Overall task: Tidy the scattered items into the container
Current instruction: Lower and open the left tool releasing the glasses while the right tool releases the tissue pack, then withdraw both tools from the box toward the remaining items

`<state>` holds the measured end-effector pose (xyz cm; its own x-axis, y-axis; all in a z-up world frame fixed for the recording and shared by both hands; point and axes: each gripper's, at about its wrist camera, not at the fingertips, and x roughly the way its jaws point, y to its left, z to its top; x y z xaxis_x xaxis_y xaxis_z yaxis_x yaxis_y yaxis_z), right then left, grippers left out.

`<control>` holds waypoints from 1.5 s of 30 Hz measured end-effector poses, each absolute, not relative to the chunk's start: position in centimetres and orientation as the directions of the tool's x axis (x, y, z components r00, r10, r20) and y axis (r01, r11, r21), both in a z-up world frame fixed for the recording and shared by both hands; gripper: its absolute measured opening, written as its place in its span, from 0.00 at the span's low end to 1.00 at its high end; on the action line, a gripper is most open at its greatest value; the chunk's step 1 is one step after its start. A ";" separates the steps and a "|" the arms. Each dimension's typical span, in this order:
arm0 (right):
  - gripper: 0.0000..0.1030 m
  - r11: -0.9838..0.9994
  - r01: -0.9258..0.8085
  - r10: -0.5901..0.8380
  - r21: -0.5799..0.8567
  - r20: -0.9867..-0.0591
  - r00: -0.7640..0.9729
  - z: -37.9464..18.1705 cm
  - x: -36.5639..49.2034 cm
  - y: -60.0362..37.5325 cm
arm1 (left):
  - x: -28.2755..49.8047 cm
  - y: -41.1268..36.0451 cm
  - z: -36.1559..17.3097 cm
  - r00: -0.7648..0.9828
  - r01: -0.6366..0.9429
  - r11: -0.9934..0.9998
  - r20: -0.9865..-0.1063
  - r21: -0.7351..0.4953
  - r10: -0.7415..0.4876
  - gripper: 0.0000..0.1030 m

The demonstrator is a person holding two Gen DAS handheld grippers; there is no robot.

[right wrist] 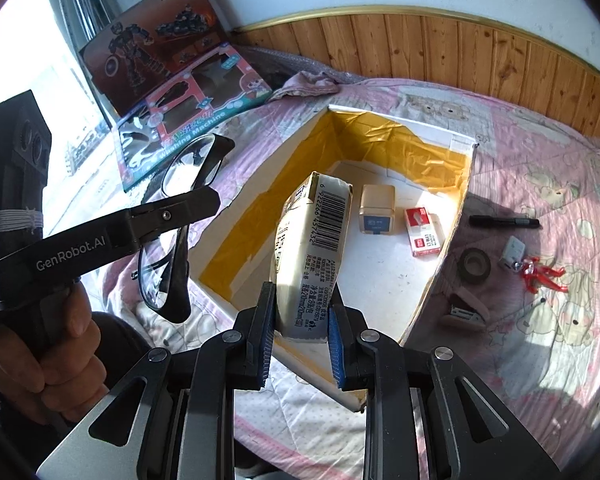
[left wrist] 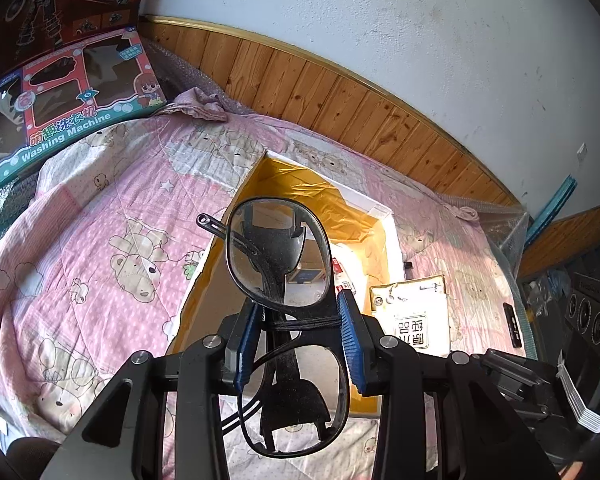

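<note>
The right gripper (right wrist: 300,330) is clamped on a tissue pack (right wrist: 314,248), held above the box (right wrist: 452,248). To its left, the left gripper (left wrist: 298,330) pinches glasses (left wrist: 278,254) by the bridge; that thin hold could let them twist or drop outside. Farther right, marker (right wrist: 504,222) and tape roll (right wrist: 475,265) lie on the quilt (right wrist: 540,152).

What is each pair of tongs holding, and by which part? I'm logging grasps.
Left tongs grip black-framed glasses at the bridge between the lenses. Right tongs pinch a tissue pack at its lower end.
</note>
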<state>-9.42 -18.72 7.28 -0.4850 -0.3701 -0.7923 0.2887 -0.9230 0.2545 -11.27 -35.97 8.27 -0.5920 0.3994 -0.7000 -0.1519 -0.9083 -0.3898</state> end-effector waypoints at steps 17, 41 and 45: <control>0.24 -0.933 0.327 -0.282 0.150 -0.869 -0.406 3.6 -12.2 -20.6 | -14.2 -33.0 4.9 -0.514 -0.212 -0.951 -0.802 -0.227 0.306 0.38; 0.29 -0.924 0.309 -0.340 0.226 -0.853 -0.395 4.2 -13.2 -18.8 | -16.5 -32.9 3.3 -0.445 -0.177 -0.971 -0.867 -0.162 0.225 0.45; 0.29 -0.910 0.284 -0.406 0.301 -0.786 -0.466 6.7 -11.7 -15.7 | -15.9 -33.7 4.4 -0.465 -0.154 -0.972 -0.854 -0.180 0.232 0.46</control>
